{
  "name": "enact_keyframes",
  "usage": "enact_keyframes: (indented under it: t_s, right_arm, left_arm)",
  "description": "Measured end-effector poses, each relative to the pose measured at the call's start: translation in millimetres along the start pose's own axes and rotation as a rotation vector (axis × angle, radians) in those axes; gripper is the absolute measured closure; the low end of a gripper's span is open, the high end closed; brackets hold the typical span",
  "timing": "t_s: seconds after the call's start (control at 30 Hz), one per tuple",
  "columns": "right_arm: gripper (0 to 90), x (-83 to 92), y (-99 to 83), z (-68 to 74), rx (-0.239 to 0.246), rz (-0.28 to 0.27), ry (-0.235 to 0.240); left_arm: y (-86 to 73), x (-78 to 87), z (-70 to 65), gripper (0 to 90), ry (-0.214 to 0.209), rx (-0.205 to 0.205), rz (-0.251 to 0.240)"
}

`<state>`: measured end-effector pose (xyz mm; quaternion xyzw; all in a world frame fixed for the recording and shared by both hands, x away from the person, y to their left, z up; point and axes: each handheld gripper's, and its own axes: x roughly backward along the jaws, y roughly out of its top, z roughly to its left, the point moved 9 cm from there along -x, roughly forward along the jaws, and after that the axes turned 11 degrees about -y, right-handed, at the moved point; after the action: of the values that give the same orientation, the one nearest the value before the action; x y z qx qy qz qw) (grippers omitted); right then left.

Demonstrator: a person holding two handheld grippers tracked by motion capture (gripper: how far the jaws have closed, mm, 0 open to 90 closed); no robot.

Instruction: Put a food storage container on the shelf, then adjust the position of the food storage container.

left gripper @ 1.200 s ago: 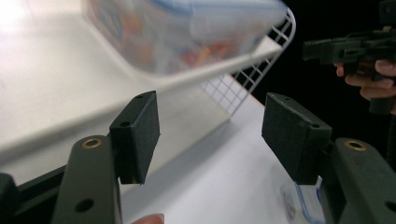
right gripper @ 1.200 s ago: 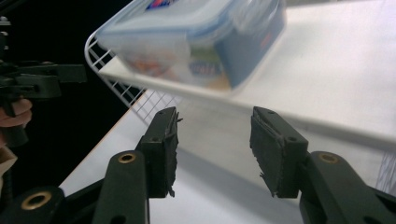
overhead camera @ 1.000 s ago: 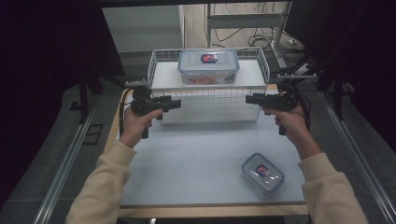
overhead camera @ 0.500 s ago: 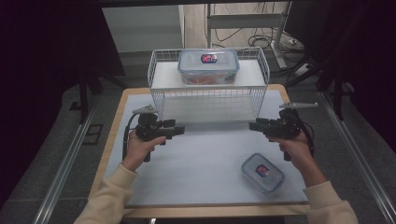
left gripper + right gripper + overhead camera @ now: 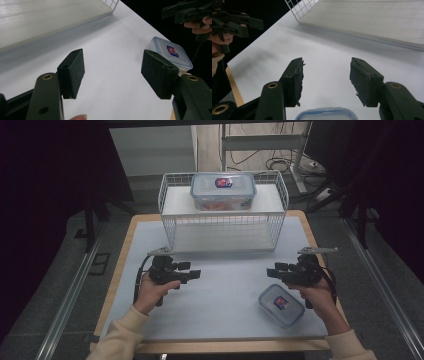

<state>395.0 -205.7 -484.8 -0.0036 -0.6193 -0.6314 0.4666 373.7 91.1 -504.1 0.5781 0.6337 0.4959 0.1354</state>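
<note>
White wire basket [image 5: 170,215] at the table's far edge, lidded container [image 5: 223,191] on its upper shelf, white table mat [image 5: 220,285], cables on floor [image 5: 260,155] beyond.

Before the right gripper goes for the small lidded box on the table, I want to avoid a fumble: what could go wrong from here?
1. The small box lies near the table's front edge; a push instead of a grip could slide it off.
2. The right gripper, whose jaws have just been opening with nothing between them, may still be too narrow for the box and land on its lid.
3. The left gripper is open and points toward the box; both hands closing in could collide.
</note>
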Motion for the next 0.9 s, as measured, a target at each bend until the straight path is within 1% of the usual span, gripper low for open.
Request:
enact_keyframes:
  t_s: [0.03,0.07,0.1,0.13,0.2,0.3,0.4,0.43,0.5,0.53,0.67,0.73,0.77,0.8,0.83,0.9]
  right_arm:
    - [43.8,1.7,-0.9,1.6,0.004,-0.002,-0.002]
    - [43.8,2.2,-1.1,2.1,0.004,-0.003,-0.002]
    - [43.7,3.3,-1.7,2.6,0.009,-0.004,-0.006]
    - [43.7,3.3,-1.7,2.6,0.009,-0.004,-0.006]
    - [43.7,5.4,-3.2,4.2,0.005,-0.006,-0.012]
    - [43.7,5.6,-5.7,7.0,0.004,-0.002,-0.011]
    - [43.8,5.3,-8.4,9.4,0.010,0.003,-0.014]
    - [43.8,6.0,-14.2,11.9,0.020,0.015,-0.022]
    - [43.9,6.7,-17.0,12.6,0.022,0.019,-0.024]
    - [44.2,9.7,-25.6,13.0,0.035,0.030,-0.033]
    - [46.0,18.0,-36.4,11.0,0.029,0.025,-0.049]
    - [48.7,23.3,-38.6,9.2,0.024,0.012,-0.054]
    - [51.3,25.9,-40.1,8.6,0.013,0.009,-0.056]
    - [54.3,27.8,-42.4,7.5,0.015,0.015,-0.065]
    - [58.5,29.8,-44.8,7.1,0.023,0.020,-0.074]
    - [69.7,34.2,-49.6,9.7,0.039,0.026,-0.066]
  left_arm:
    - [-3.8,-0.8,-1.4,34.6,0.005,-0.008,0.012]
    - [-3.8,-0.8,-1.4,34.6,0.005,-0.008,0.012]
    - [-9.8,0.5,-2.2,34.5,0.019,-0.018,0.024]
    - [-9.8,0.5,-2.2,34.3,0.019,-0.018,0.024]
    - [-16.4,3.8,-0.9,34.3,0.024,-0.007,0.021]
    - [-18.2,4.3,-0.2,34.0,0.028,-0.003,0.017]
    - [-19.3,2.5,-1.5,33.6,0.021,-0.002,0.022]
    - [-20.8,-0.5,-3.0,33.7,0.015,0.000,0.023]
    - [-22.2,-2.6,-3.4,33.2,0.013,0.000,0.029]
    - [-25.6,-6.0,-3.6,33.2,0.013,-0.001,0.042]
    - [-33.7,-12.0,-2.5,32.8,0.011,0.009,0.065]
    - [-37.9,-14.6,-2.2,32.6,0.012,0.015,0.072]
    - [-40.0,-15.9,-2.1,32.6,0.013,0.017,0.078]
    - [-42.0,-17.1,-2.0,32.5,0.013,0.015,0.084]
    - [-43.8,-18.1,-1.8,32.4,0.016,0.014,0.090]
    - [-46.5,-19.5,-0.4,32.3,0.023,0.014,0.100]
